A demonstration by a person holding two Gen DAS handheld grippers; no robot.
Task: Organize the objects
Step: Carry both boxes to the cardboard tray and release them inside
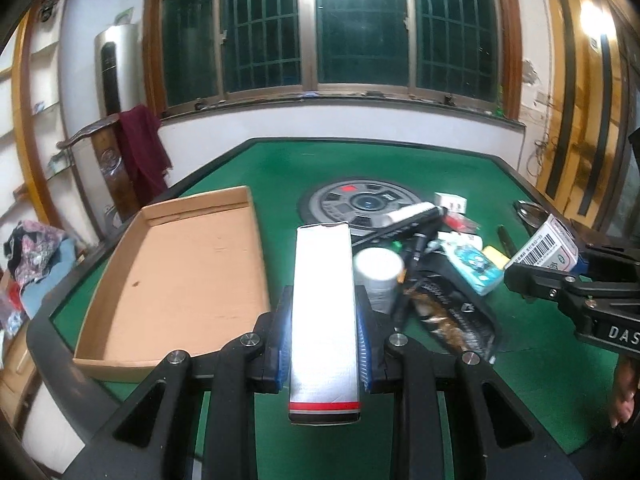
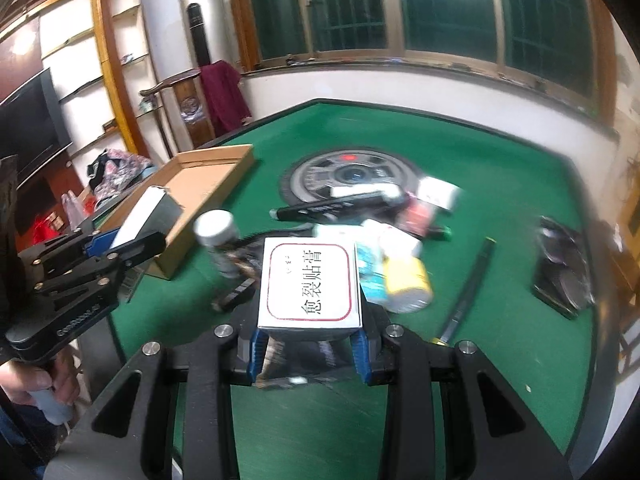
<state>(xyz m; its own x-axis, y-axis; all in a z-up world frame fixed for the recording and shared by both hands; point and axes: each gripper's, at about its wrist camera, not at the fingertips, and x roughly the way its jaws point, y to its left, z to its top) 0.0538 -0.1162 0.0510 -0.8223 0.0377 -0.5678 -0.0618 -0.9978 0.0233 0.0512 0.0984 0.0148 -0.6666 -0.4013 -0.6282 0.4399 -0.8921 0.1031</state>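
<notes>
Each tool is matte black, built from flat linked bars joined by round silver screws, two to a side. The left tool [image 1: 323, 344] ends in two blue ribbed pads [image 1: 280, 344]; the right tool [image 2: 309, 354] has the same blue ribbed pads [image 2: 256, 354]. Seen from the side, each body is a stack of angular black plates with small silver screws and a blocky base bearing pale letters, too partial or blurred to read. A grey grip [image 2: 50, 404] hangs beneath the left tool, with a hand [image 2: 40, 380] around it.
</notes>
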